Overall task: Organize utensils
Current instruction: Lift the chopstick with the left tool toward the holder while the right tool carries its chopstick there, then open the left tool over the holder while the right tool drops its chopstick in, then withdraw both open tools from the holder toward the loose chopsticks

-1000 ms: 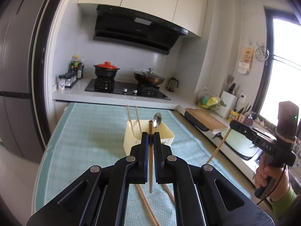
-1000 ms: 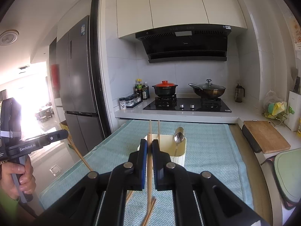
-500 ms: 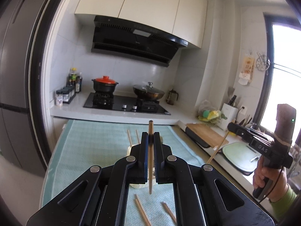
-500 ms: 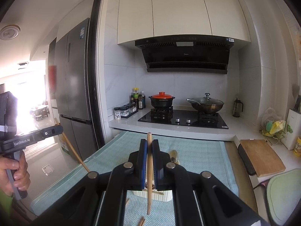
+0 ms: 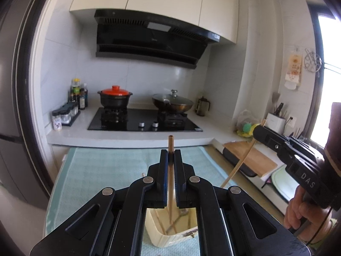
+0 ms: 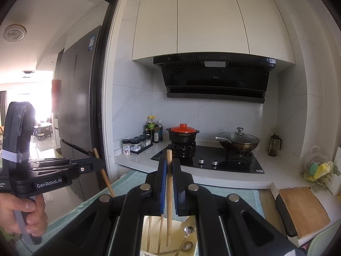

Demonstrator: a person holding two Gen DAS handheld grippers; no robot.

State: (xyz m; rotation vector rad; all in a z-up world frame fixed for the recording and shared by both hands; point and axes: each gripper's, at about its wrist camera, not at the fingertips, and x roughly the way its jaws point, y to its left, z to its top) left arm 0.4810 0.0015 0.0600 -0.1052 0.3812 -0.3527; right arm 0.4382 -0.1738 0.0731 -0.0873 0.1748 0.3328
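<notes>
Both wrist views look along own tongs, slightly downward, toward stove (image 5: 145, 119) wall; share cream holder (image 6: 149, 234) close below.

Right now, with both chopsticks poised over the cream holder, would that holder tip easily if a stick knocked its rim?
Possibly. The cream holder looks thin-walled and light, holding only a few chopsticks and spoons. It rests on the teal mat, which probably resists sliding, so a knock might tilt rather than shift it.

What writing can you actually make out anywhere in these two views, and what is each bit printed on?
"DAS": on the side of the right gripper, seen from the left wrist camera.
"GenRobot.AI": on the side of the left gripper, seen from the right wrist camera.
Range hood logo: too small to read.
Fridge sticker, bottle labels, wall hanging: blurred, unreadable.
</notes>
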